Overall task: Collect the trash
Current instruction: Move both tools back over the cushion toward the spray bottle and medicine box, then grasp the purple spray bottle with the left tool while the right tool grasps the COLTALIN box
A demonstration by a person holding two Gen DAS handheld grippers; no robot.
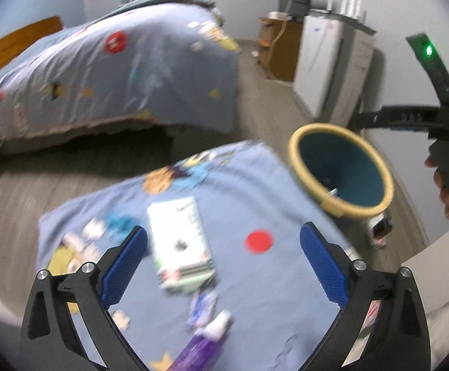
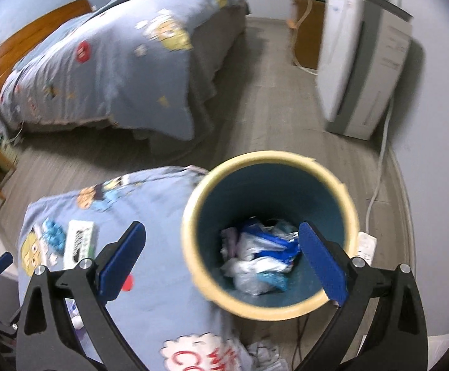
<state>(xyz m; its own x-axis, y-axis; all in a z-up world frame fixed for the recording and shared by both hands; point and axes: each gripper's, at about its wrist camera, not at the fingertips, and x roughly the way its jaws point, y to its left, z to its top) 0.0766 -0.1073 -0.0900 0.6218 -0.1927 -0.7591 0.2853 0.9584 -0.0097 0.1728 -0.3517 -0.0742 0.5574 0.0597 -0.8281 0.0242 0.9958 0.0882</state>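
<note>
Right wrist view: crumpled trash (image 2: 260, 262) lies in the bin (image 2: 193, 210) beneath wide-open, empty right tongs (image 2: 221, 256).

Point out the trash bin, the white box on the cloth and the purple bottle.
trash bin (image 2: 193, 216): right wrist view, on its cream rim, left side.
white box (image 1: 178, 232): left wrist view, on its top face.
purple bottle (image 1: 199, 352): left wrist view, on its purple body.

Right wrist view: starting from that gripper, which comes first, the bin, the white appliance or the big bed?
From the right gripper, both jaws wide open:
1. Trash bin, directly beneath, crumpled wrappers inside.
2. White appliance, upper right, standing by the wall.
3. Bed, upper left, across the floor.
The last two are nearly level; that order is tentative.
</note>
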